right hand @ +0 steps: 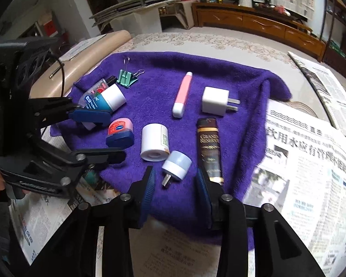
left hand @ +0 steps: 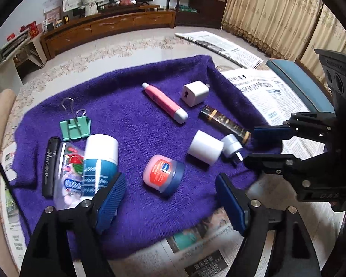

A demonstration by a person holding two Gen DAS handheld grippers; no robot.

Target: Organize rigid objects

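Sorting small items on purple towel (right hand: 219,73)

Both open, empty: left gripper (left hand: 170,198) near jar (left hand: 163,175); right gripper (right hand: 175,184) around round plug (right hand: 176,162). Next: closing on plug.

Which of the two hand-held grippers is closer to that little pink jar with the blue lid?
Left. The left hand-held gripper is open right in front of the jar, pads flanking it. The right hand-held gripper is open by the round plug, farther off.
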